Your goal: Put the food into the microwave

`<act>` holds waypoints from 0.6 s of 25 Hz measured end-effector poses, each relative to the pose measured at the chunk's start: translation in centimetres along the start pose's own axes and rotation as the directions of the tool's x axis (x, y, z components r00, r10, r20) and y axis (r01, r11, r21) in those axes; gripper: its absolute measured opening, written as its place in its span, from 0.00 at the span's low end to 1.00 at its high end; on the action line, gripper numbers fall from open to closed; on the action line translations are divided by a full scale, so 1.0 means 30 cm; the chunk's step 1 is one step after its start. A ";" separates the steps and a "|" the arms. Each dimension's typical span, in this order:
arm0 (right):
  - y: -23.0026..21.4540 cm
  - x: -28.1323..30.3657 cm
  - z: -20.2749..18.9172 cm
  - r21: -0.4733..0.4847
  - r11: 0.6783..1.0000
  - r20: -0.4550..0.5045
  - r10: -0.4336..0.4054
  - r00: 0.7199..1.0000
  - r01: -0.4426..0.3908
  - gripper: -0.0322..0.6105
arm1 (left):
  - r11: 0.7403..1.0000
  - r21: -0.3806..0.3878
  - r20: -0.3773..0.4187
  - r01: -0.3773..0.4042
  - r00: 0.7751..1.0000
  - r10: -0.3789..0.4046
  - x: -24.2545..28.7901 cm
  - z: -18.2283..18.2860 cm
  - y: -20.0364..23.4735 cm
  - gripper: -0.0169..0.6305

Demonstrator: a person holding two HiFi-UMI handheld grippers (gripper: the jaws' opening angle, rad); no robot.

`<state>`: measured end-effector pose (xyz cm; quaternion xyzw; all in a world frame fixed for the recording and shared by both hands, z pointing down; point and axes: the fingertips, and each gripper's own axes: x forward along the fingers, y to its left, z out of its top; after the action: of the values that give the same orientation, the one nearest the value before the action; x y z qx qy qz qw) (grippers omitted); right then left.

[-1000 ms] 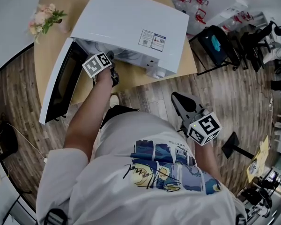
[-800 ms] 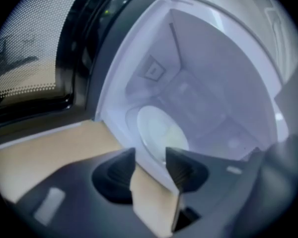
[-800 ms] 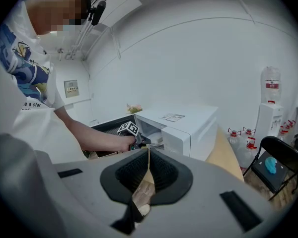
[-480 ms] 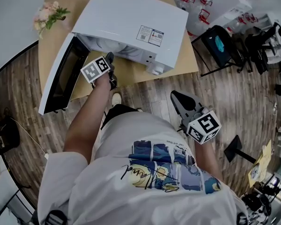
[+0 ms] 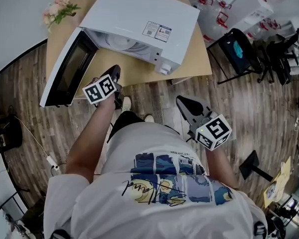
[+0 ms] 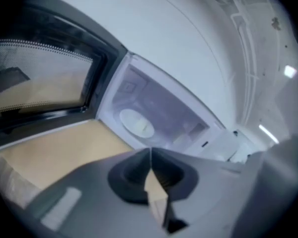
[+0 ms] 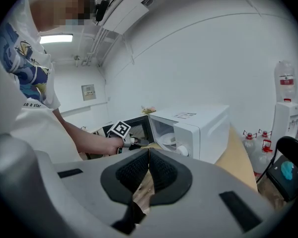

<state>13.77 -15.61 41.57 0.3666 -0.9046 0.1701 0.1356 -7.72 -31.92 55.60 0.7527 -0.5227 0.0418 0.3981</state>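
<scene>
While my left claw [image 6: 150, 151] hangs before the open microwave [image 6: 188, 58], its jaws are closing, almost pressed together, with nothing between them. Straight ahead of it, the plate of food [image 6: 135, 123] lies inside the cavity, and the door [image 6: 44, 83] stands swung out to its left. My right claw [image 7: 149, 153] is pressed together and empty, well back from the microwave.

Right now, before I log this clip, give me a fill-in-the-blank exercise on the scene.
The microwave has its door standing ____.
A round plate lies ____ the microwave.
The right gripper has its jaws ____, with nothing between them.
Missing words: open; inside; shut.
</scene>
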 end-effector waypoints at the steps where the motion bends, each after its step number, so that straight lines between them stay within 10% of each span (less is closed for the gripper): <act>1: 0.004 -0.005 -0.003 -0.004 1.000 0.002 0.007 1.000 -0.007 0.06 | 1.000 0.010 -0.002 0.019 1.000 -0.019 -0.025 -0.013 -0.024 0.04; 15: 0.059 -0.068 -0.061 -0.039 0.997 0.005 0.072 0.997 -0.072 0.06 | 0.928 0.242 -0.120 0.283 0.958 -0.261 -0.345 -0.197 -0.397 0.04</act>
<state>14.15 -12.41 42.10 0.3317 -0.9207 0.1563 0.1336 -0.52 -18.68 48.04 0.8606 -0.3858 0.0857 0.3214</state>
